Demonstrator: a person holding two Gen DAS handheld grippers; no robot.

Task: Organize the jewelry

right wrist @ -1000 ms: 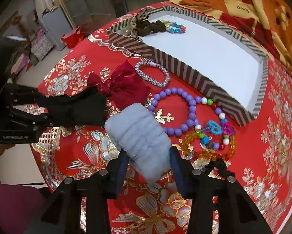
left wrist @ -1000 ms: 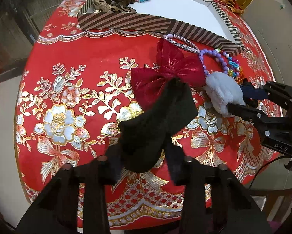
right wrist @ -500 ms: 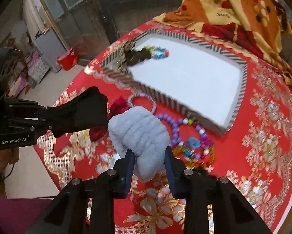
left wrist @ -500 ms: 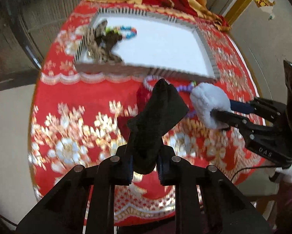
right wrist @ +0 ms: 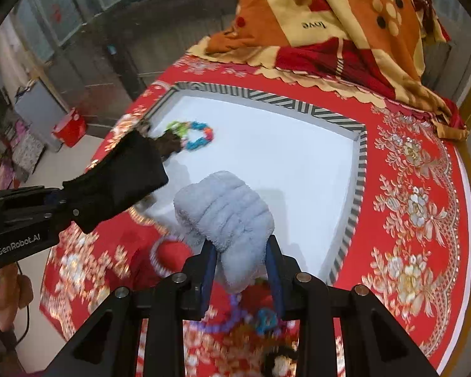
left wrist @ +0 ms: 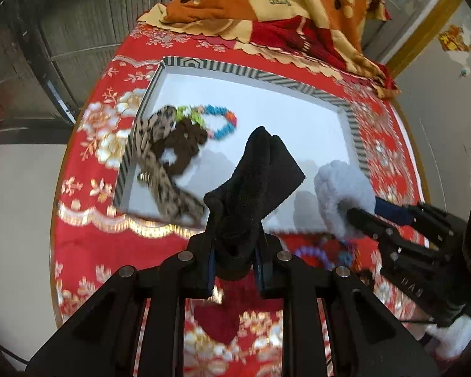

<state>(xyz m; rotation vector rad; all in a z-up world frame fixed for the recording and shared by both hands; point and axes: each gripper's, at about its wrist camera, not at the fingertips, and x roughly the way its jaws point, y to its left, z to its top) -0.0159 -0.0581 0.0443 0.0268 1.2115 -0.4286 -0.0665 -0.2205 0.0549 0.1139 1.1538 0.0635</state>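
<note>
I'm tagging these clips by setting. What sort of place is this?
Probably a home or small shop room, not a lab: a round table under a red-and-gold floral tablecloth, an orange patterned blanket heaped at its far edge, and grey wall panelling behind.

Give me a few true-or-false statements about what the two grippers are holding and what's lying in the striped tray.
1. The left gripper is clamped on a black fabric piece. True.
2. The right gripper is open with nothing in it. False: it is shut on a fluffy pale scrunchie.
3. A colourful beaded bracelet lies inside the striped tray. True.
4. The tray holds nothing. False: besides the bracelet, a leopard-print bow and a brown scrunchie lie in it.
5. The tablecloth is plain blue. False: it is red with gold flowers.
</note>
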